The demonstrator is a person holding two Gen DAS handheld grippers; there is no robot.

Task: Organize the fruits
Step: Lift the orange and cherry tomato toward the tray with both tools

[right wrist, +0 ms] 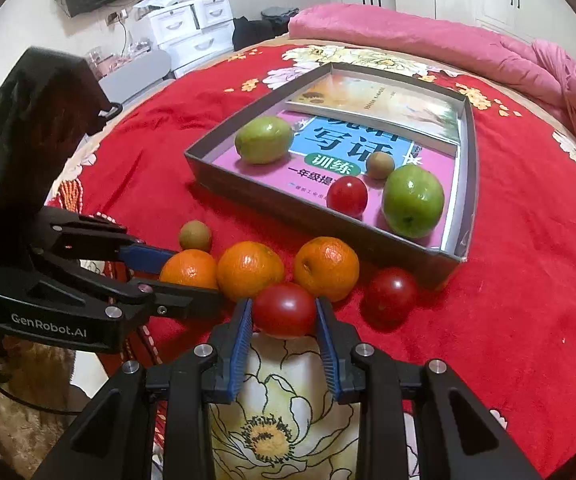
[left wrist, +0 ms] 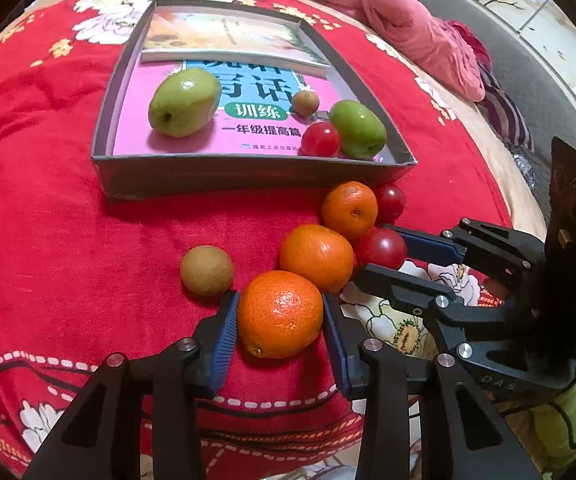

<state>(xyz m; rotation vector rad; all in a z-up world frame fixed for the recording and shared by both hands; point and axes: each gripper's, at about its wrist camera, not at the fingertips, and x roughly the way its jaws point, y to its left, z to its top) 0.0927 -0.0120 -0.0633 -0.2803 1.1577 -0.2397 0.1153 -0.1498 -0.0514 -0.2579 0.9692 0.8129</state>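
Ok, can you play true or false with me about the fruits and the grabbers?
1. The left gripper squeezes an orange. True.
2. The right gripper grips a green fruit. False: its pads are on a red tomato.
3. Three oranges lie inside the box. False: all three sit on the red blanket outside it.
4. Two green fruits are in the box. True: one left, one right.
5. A pink book lies under the boxed fruits. True.

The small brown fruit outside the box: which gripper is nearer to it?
Left. The left gripper, closed around an orange, sits right beside the small brown fruit. The right gripper grips a red tomato beyond the oranges.
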